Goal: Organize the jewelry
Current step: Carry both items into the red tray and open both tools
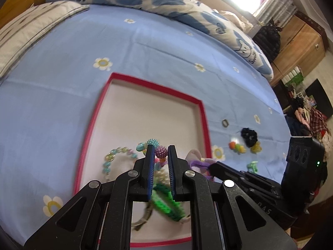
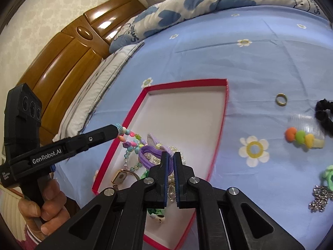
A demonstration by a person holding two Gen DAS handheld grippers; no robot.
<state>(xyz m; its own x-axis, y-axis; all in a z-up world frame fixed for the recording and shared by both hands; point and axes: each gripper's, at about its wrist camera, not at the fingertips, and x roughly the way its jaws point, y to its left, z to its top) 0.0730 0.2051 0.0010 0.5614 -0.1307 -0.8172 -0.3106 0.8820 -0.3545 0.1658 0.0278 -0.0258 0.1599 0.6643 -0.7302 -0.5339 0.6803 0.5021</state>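
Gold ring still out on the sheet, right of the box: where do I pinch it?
The gold ring lies flat and alone on the blue sheet. Probably come straight down, one finger inside the hole, one outside, pinching the band's wall.

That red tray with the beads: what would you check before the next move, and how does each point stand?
1. Left jaws shut on beaded bracelet: ok.
2. Right jaws shut on purple hair band: ok.
3. Both held pieces over red tray: ok.
4. Bare room left in tray: ok.
5. Gold ring and black scrunchie in tray: not ok, they lie on the sheet.
6. Bracelet free of the other pieces: cannot tell.
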